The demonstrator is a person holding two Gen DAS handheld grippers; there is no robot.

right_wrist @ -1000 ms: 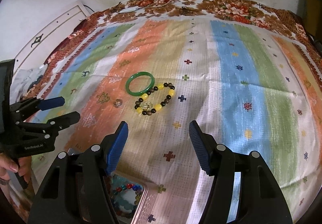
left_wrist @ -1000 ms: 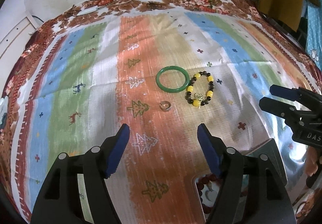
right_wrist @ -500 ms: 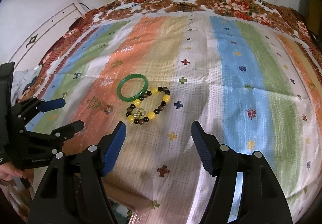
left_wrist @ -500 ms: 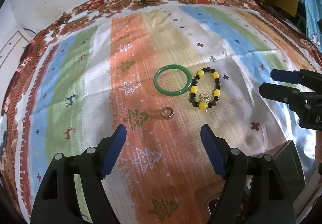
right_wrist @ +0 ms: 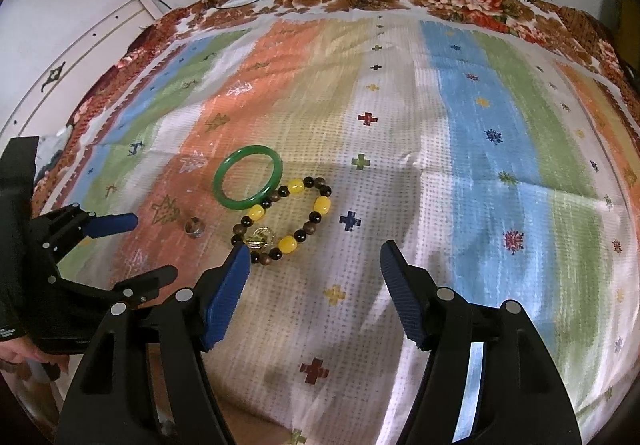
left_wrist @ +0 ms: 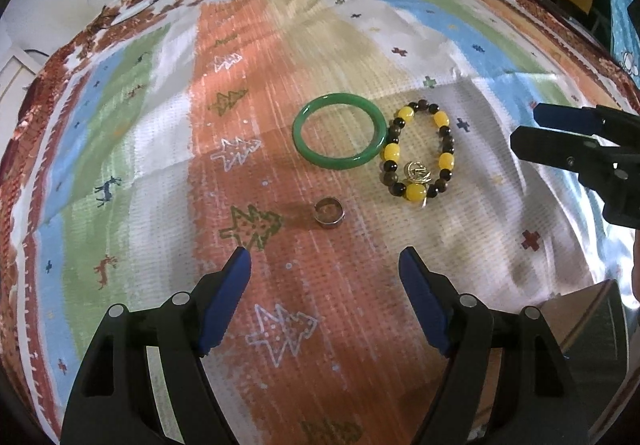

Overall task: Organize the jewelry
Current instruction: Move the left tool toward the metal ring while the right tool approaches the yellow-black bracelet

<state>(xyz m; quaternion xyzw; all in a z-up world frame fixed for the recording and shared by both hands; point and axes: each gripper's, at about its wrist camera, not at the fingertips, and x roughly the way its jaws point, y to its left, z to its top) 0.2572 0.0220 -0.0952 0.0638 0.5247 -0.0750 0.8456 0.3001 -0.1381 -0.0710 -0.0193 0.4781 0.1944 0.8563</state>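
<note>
Ring (left_wrist: 329,210) lies flat on the bed (left_wrist: 168,149) just ahead of my left gripper (left_wrist: 325,277), nearer than my right gripper (right_wrist: 315,272); both sets of fingers apart, empty.

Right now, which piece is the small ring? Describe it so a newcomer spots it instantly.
Start on the striped tablecloth and find its broad orange stripe, where three pieces of jewelry lie together. The small metal ring lies alone on that stripe, nearer the camera than the green bangle, and left of the beaded bracelet. It is by far the smallest piece, plain dull metal, touching neither neighbour.
</note>
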